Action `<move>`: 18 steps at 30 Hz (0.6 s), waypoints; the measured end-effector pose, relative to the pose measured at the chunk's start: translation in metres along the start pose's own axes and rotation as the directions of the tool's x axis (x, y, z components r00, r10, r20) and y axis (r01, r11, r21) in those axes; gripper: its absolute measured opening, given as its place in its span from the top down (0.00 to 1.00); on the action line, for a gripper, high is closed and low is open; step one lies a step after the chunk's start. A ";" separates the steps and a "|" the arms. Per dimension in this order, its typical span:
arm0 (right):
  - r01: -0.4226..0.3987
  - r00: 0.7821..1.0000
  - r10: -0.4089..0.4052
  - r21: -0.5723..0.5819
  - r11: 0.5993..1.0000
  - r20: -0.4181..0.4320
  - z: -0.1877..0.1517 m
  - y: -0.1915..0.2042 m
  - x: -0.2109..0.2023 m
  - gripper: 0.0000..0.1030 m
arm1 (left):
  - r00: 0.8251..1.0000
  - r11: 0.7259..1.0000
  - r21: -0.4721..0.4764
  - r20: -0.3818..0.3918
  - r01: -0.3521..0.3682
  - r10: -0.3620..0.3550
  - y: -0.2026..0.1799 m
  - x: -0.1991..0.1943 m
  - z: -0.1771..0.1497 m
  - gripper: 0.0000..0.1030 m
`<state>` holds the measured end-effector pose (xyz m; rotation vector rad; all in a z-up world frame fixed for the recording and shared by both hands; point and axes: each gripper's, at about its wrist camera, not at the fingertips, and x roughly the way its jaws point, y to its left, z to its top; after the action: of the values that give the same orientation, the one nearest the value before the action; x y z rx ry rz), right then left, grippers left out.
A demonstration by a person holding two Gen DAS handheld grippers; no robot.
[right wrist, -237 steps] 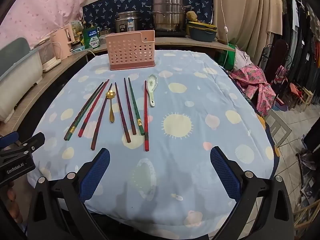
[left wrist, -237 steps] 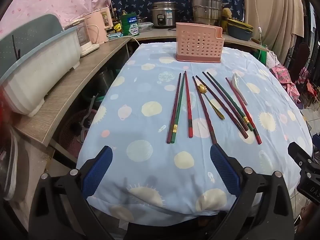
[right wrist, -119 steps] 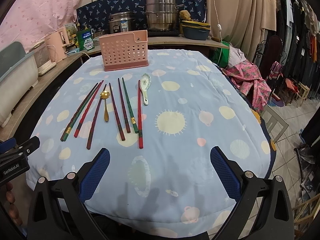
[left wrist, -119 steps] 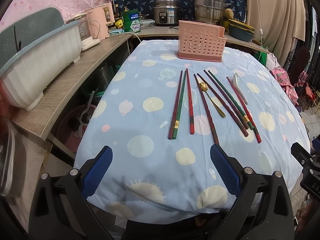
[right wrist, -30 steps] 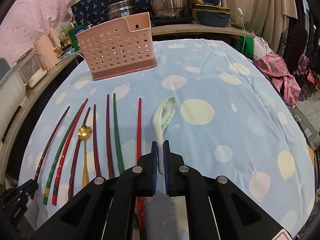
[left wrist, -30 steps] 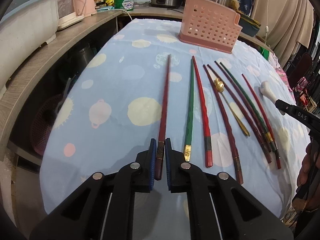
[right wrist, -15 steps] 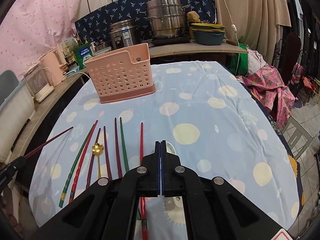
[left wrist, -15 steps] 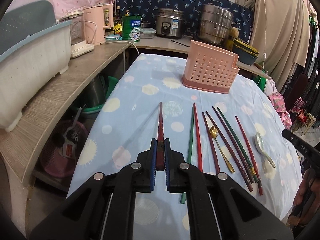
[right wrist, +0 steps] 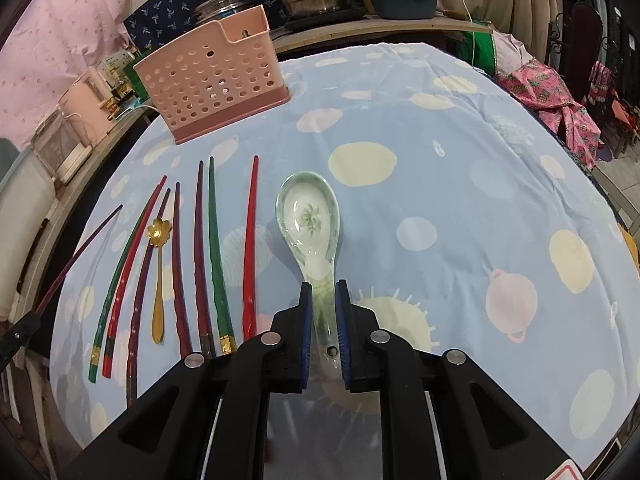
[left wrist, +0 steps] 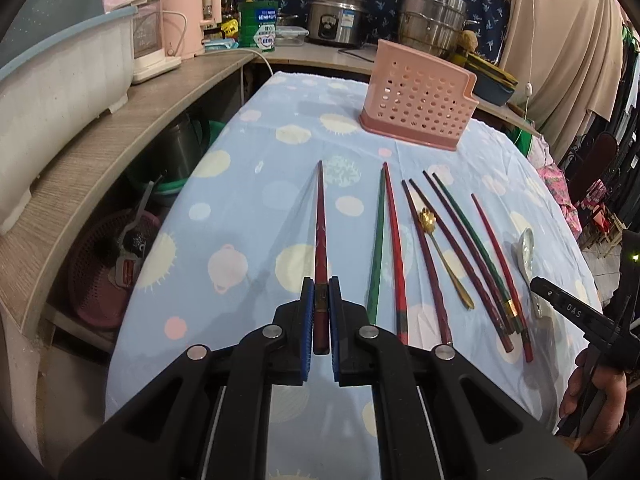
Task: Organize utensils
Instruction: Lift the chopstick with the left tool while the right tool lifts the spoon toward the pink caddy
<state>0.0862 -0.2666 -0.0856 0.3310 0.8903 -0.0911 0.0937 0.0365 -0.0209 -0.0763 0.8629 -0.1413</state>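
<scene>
My left gripper is shut on the thick end of a dark red chopstick, held a little above the blue cloth. Several more chopsticks and a gold spoon lie in a row to its right. The pink holed basket stands at the far end. In the right wrist view, my right gripper is low over the white ceramic spoon. Its jaws are opening, with the spoon's handle between the pads, and the spoon lies on the cloth. The left gripper and its raised chopstick show at the left.
A wooden counter runs along the table's left side with a white tub and a pink appliance. Metal pots stand behind the basket. A hand holds the right gripper at the table's right edge.
The right gripper has come down onto the ceramic spoon and its shut jaws have parted around the handle. The left gripper keeps its chopstick lifted off the cloth.
</scene>
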 end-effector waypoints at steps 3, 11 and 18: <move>0.009 1.000 -0.009 -0.012 1.000 0.014 -0.003 0.002 -0.001 0.87 | 1.000 1.000 0.001 -0.017 0.002 -0.002 -0.002 0.004 -0.004 0.93; -0.001 1.000 0.002 -0.024 1.000 0.007 -0.017 0.006 -0.002 0.85 | 0.999 1.000 0.007 -0.040 0.009 -0.009 -0.006 0.009 -0.012 0.93; -0.018 1.000 0.018 -0.008 1.000 0.003 -0.018 0.002 -0.008 0.88 | 0.999 1.000 0.005 -0.035 0.008 -0.008 -0.006 0.007 -0.013 0.93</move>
<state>0.0676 -0.2590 -0.0892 0.3315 0.8845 -0.0710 0.0873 0.0294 -0.0337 -0.0724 0.8972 -0.1532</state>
